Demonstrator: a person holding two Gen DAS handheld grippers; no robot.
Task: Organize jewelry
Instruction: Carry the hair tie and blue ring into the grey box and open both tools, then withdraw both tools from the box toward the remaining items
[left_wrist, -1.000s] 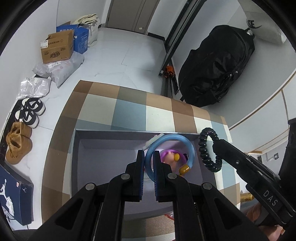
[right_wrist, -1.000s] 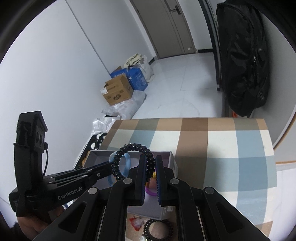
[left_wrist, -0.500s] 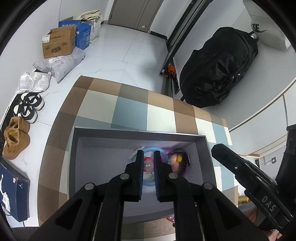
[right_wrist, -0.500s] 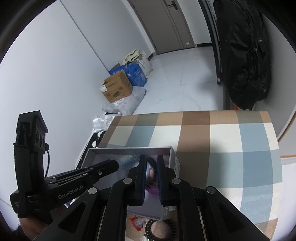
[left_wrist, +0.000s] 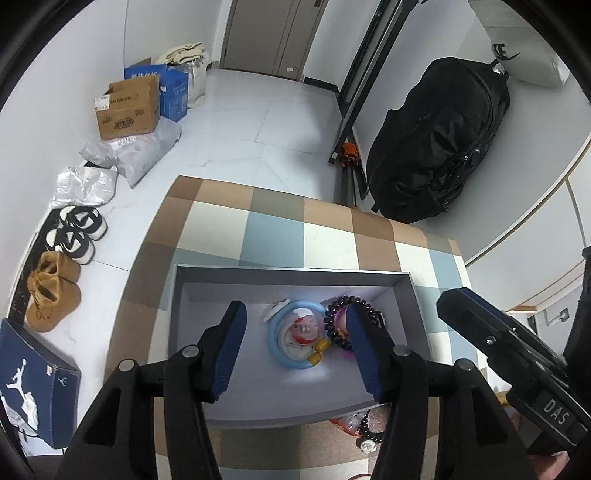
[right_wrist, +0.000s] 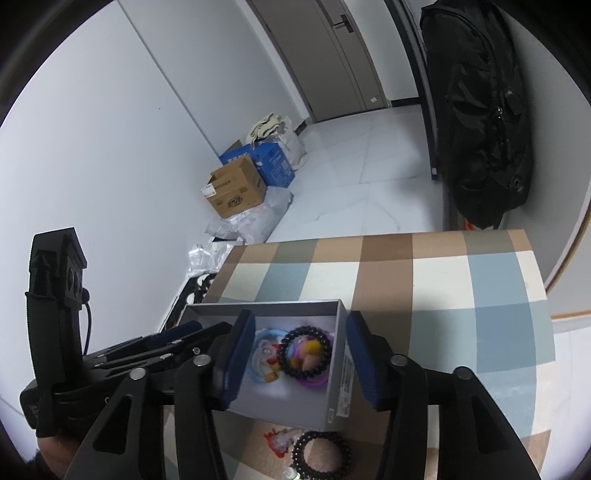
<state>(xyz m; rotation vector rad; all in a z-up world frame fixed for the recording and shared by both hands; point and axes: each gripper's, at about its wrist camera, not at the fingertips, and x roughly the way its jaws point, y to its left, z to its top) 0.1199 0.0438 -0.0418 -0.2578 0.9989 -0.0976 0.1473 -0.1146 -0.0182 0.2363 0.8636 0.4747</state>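
Observation:
A grey open box (left_wrist: 192, 317) (right_wrist: 338, 373) stands on the checked tablecloth. Inside lie a light blue ring (left_wrist: 275, 345) (right_wrist: 255, 373), a black bead bracelet (left_wrist: 334, 326) (right_wrist: 304, 352) and a purple ring (right_wrist: 314, 384) with small yellow and red pieces. My left gripper (left_wrist: 295, 350) is open and empty above the box. My right gripper (right_wrist: 301, 360) is open and empty above the box's right part. Another black bead bracelet (right_wrist: 321, 456) (left_wrist: 369, 430) and a small red and white piece (right_wrist: 277, 441) lie on the cloth in front of the box.
The checked cloth (left_wrist: 277, 229) (right_wrist: 443, 288) extends beyond the box. A black bag (left_wrist: 439, 136) leans on the wall behind. Cardboard boxes (left_wrist: 127, 107), plastic bags and shoes (left_wrist: 55, 291) are on the floor to the left.
Both grippers opened. The blue ring dropped from my left gripper and the black bead bracelet from my right gripper; both now lie in the box.

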